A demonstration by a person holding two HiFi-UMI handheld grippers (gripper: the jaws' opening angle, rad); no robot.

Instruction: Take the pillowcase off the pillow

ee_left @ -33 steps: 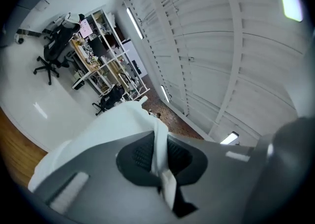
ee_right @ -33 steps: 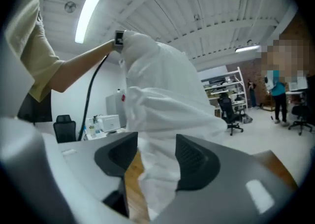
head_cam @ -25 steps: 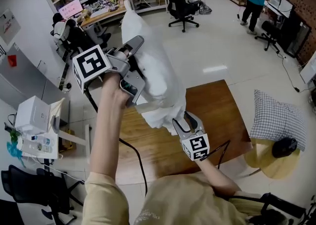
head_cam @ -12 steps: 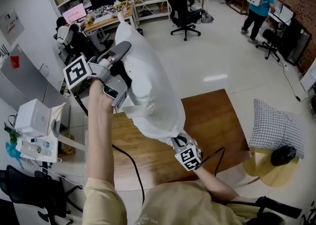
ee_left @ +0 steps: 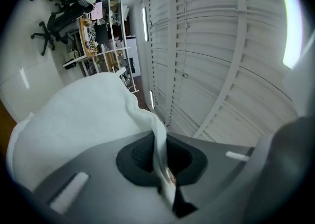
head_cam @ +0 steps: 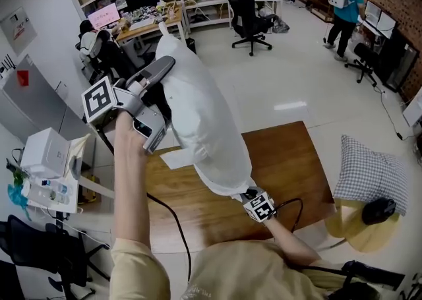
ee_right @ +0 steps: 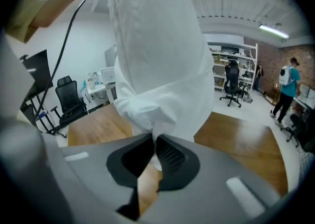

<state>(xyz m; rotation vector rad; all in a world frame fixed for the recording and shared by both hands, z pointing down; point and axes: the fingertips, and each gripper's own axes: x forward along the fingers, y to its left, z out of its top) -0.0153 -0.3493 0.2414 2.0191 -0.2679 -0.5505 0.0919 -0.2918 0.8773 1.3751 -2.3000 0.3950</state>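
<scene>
Stuffed white pillowcase (head_cam: 201, 120) held over wooden table (head_cam: 290, 160), left gripper (ee_left: 165, 171) fingers clamped on its left edge, right gripper (ee_right: 153, 151) fingers pinching its bunched near end.

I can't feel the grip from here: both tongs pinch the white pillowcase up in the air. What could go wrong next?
The left tongs hold only a thin fold of the pillowcase; a hard pull may slip it free. The right tongs pinch bunched cloth at the lower end; if they caught the pillow inside too, nothing will separate. Either slip likely drops it onto the table.
</scene>
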